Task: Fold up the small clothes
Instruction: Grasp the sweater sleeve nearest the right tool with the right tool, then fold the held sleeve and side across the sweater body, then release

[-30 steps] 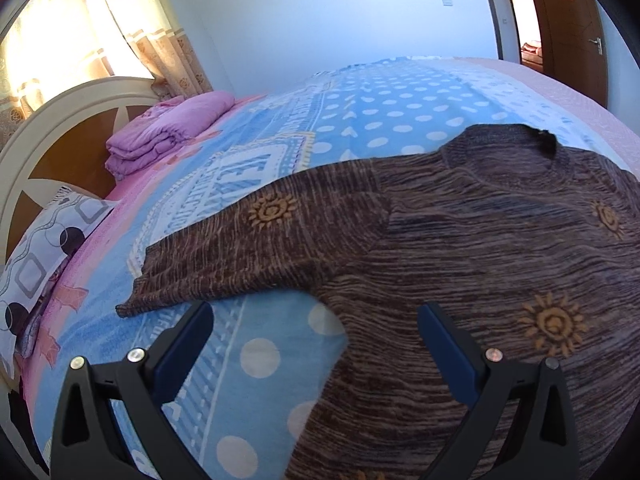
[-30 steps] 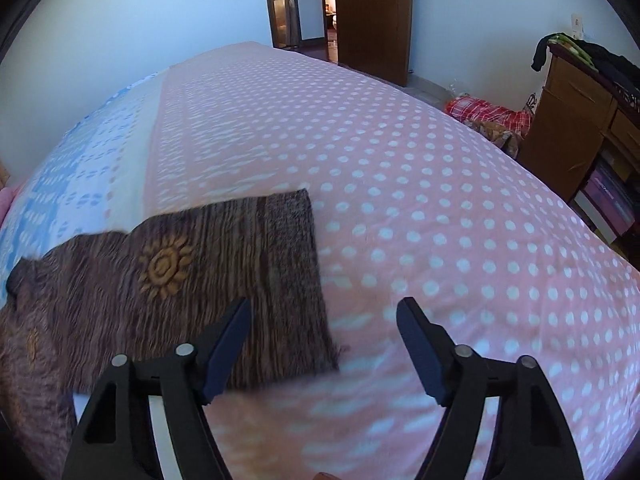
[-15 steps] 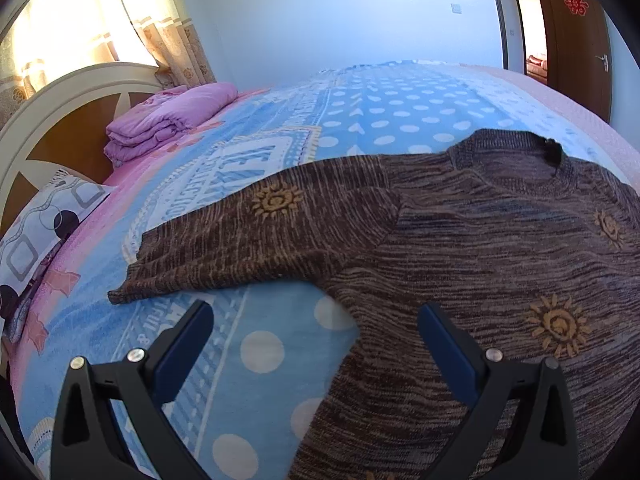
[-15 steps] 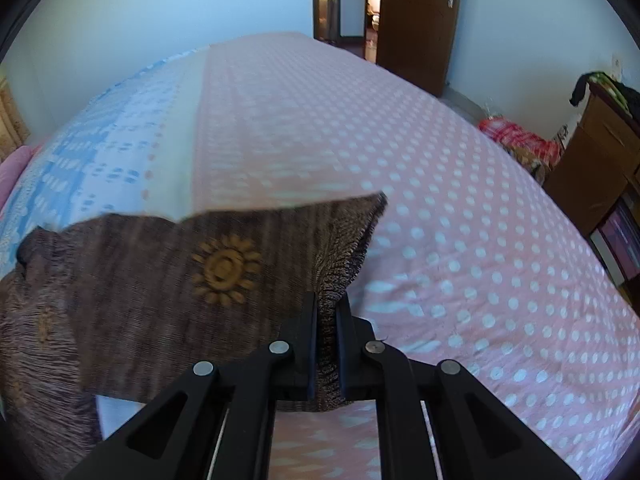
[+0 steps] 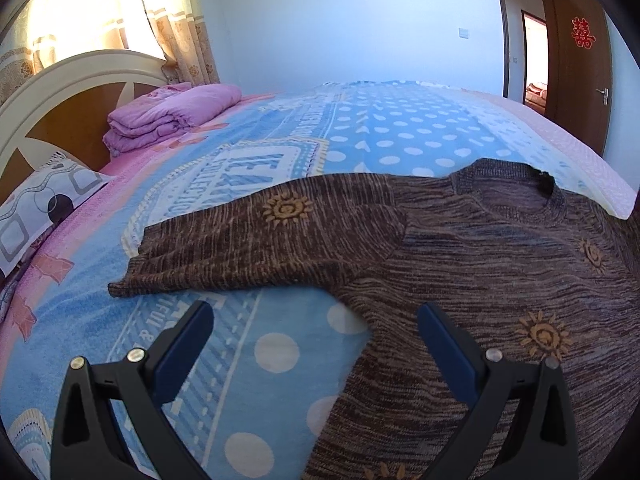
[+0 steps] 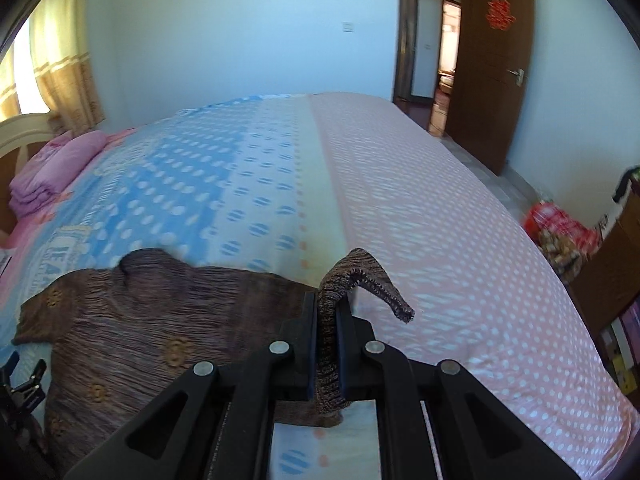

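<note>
A brown knit sweater with orange sun motifs lies flat on the bed, its left sleeve stretched out to the left. My left gripper is open and empty, hovering just in front of the sleeve and armpit. In the right wrist view my right gripper is shut on the cuff of the sweater's right sleeve, lifted above the bed; the cuff end droops to the right. The sweater body spreads to the left below it.
The bed cover is blue with white dots on the left and pink with dots on the right. A folded purple blanket and a pillow lie by the headboard. A wooden door and a cabinet stand to the right.
My right gripper closed on the right sleeve cuff and lifted it up off the bed toward the left. My left gripper stayed open and drifted slightly.
</note>
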Demonstrator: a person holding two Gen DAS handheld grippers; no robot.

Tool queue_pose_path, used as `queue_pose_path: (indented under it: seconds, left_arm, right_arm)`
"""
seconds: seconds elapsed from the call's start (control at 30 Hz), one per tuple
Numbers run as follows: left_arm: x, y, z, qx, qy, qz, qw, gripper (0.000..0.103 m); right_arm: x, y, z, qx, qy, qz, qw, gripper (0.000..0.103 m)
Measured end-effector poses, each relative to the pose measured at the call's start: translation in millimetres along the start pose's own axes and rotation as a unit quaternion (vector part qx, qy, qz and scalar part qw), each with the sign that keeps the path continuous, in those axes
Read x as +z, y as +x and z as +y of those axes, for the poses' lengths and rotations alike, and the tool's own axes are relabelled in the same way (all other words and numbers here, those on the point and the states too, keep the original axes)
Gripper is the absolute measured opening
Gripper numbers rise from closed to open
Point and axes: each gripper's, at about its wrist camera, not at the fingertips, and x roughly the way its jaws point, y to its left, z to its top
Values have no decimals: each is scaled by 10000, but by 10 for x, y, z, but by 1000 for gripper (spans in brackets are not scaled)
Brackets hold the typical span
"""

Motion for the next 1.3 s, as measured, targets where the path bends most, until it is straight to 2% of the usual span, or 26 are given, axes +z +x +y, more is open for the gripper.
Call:
queue_pose_path:
  seconds: [0.3,0.43,0.63,0.7,0.73,0.77,0.8,0.83,0.9,1.0,1.13,1.23,1.3]
  left_arm:
    - [-42,-4,99,-250,-184,44,9995,103]
    - [-58,-28,109,-319,-159,74,9993,103]
    - [-46,-147,104,-218,138,12,9997,103]
    - [-29,-185,97,-188,275,1,9994,103]
    - [-21,-207,98,-183,333,4,9993,103]
    - [-11,-224,96,-166,387,11,9991,103]
    - [-2,-236,94,-164,429,12,9989,103]
    - [10,-247,76,-175,485,20,9987,103]
    - [50,-256,4,-318,620,111,9975,103]
    - [155,-242,-154,-670,728,327,9946,103]
    - [351,-230,-440,-1199,754,469,9888,94]
    - [449,-196,-826,-1092,1153,353,9867,94]
    - [467,-126,-1100,-1052,1463,392,9829,94]
  right_arm:
    - [73,8,1033,523,-686,-53,9963,7]
    - [-24,235,1508,778,-829,74,9935,7]
    - [-406,839,2257,1405,-590,442,9873,7]
    - [-625,1056,2500,1868,-563,760,9778,10]
    - [-748,1133,2605,2021,-643,963,9725,17]
    - [-828,1165,2664,2123,-724,1078,9685,33]
    - [-929,1149,2701,2288,-826,1173,9629,41]
    - [-1008,1088,2685,2440,-890,1177,9585,51]
    - [-1099,955,2579,2495,-1018,1099,9567,54]
    - [-1180,747,2197,2239,-1125,972,9632,54]
    - [-1235,554,1505,1863,-843,721,9762,63]
    - [-1297,468,1039,1398,-623,409,9874,63]
    - [-1352,479,865,1381,-440,389,9887,64]
